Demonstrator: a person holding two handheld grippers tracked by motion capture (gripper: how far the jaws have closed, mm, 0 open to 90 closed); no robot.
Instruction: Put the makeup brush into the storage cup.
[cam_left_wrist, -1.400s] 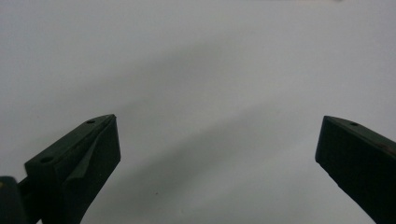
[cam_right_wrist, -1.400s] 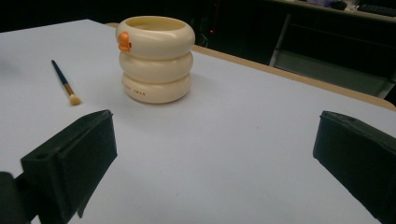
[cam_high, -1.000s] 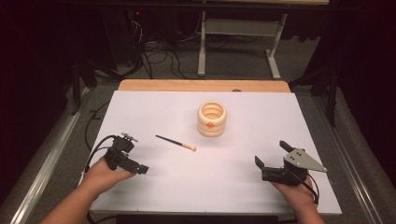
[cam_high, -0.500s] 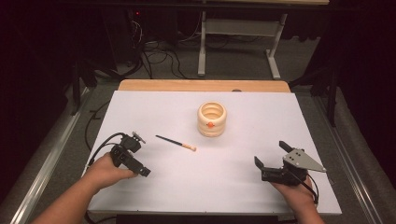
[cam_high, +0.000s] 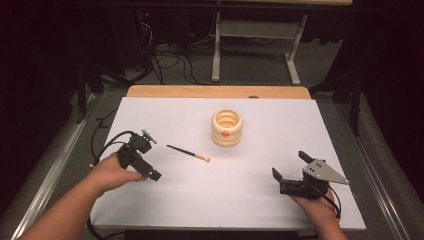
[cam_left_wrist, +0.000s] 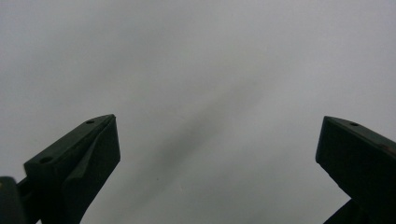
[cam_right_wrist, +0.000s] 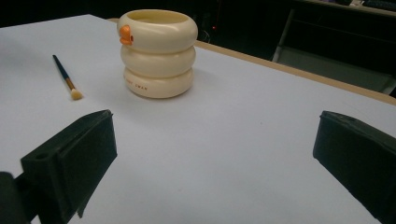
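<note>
L gripper (cam_high: 148, 172) angled down at table, R gripper (cam_high: 290, 172) level, both open.

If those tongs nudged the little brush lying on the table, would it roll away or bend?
The brush has a thin round dark handle and lies flat on the white table, so a sideways nudge would probably roll it a bit. The handle looks straight and stiff; only the pale bristle tip should flex. It seems light, so it might skid rather than resist.
</note>
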